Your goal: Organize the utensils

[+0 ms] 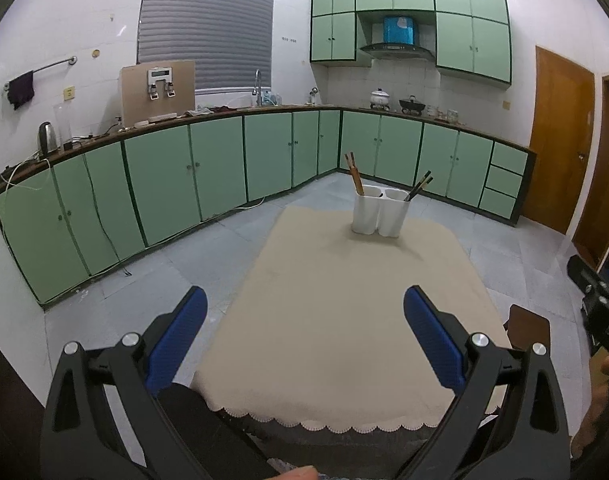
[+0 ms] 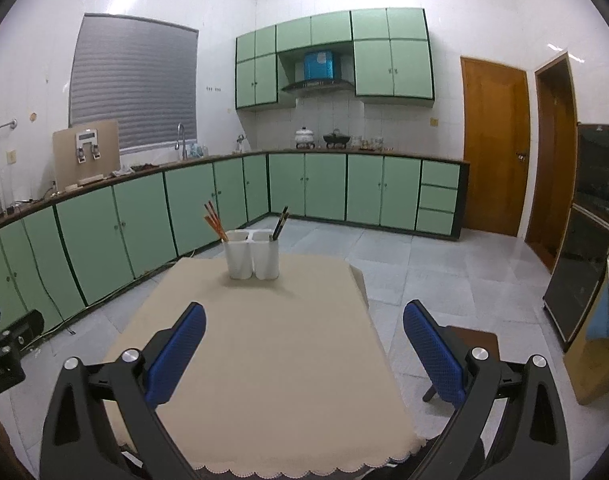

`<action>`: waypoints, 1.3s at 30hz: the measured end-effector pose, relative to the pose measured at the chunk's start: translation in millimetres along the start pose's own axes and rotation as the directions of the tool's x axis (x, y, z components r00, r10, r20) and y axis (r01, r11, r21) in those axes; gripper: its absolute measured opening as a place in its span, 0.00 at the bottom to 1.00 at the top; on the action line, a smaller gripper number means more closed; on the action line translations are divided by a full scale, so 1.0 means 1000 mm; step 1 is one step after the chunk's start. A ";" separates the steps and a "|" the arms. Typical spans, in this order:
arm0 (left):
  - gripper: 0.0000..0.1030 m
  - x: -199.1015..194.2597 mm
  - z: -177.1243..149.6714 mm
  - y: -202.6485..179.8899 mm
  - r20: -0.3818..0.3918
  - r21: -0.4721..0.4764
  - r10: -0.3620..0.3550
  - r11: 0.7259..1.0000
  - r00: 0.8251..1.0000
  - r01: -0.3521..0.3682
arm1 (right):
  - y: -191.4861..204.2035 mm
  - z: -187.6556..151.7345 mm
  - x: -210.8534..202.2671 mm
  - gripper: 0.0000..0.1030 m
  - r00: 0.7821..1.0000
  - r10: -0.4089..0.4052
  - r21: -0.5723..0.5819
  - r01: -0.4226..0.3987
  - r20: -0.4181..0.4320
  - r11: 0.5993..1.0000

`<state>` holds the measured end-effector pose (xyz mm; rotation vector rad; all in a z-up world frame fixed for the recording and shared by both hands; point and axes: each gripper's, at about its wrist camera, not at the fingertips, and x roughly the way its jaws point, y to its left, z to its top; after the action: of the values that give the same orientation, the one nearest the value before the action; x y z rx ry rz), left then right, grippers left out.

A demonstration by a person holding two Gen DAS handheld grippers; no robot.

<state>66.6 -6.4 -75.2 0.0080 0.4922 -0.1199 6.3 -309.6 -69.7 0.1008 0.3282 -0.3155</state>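
A white two-cup utensil holder [image 1: 378,213] [image 2: 251,255] stands at the far end of a table covered with a beige cloth [image 1: 344,320] [image 2: 264,352]. Its left cup holds brown wooden chopsticks [image 1: 354,174] [image 2: 215,221]; its right cup holds dark chopsticks [image 1: 419,186] [image 2: 279,223]. My left gripper [image 1: 304,300] hovers open over the near part of the table with nothing between its blue pads. My right gripper [image 2: 304,316] is likewise open and empty over the near end of the table. Part of the right gripper's black body [image 1: 600,304] shows at the left wrist view's right edge.
Green base cabinets [image 1: 184,176] [image 2: 144,220] run along the far walls under a countertop with a kettle [image 1: 48,138], a faucet [image 1: 257,86] and pots [image 1: 412,104]. Wooden doors [image 2: 492,144] stand at the right. A dark stool [image 1: 528,326] [image 2: 476,338] stands right of the table.
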 end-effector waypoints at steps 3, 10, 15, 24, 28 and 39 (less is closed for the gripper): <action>0.93 -0.011 0.000 0.001 0.019 0.001 0.022 1.000 1.000 -0.022 | 0.000 0.001 -0.016 0.94 1.000 0.001 0.000 -0.001 0.032 1.000; 0.93 -0.029 0.002 0.001 0.059 -0.008 0.048 0.999 0.997 -0.047 | 0.001 -0.001 -0.028 0.94 0.998 0.006 -0.007 -0.005 0.055 1.000; 0.93 -0.036 0.004 0.003 0.086 -0.020 0.068 0.998 0.994 -0.067 | -0.003 -0.003 -0.029 0.94 0.999 0.001 0.005 -0.001 0.051 1.000; 0.93 -0.036 0.005 0.008 0.092 -0.038 0.085 0.996 0.992 -0.082 | -0.002 -0.008 -0.023 0.94 0.999 0.002 0.002 -0.003 0.033 1.000; 0.93 -0.034 0.005 0.009 0.093 -0.042 0.101 0.994 0.990 -0.098 | -0.003 -0.008 -0.023 0.94 1.000 0.000 0.000 0.000 0.029 1.000; 0.93 -0.038 0.005 0.009 0.110 -0.048 0.105 0.994 0.988 -0.100 | -0.005 -0.004 -0.023 0.94 0.999 -0.007 0.010 0.007 0.039 1.000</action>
<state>37.3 6.4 -53.0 -0.0144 0.3812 -0.0089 -17.3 -306.6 -65.8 0.1029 0.2889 -0.3254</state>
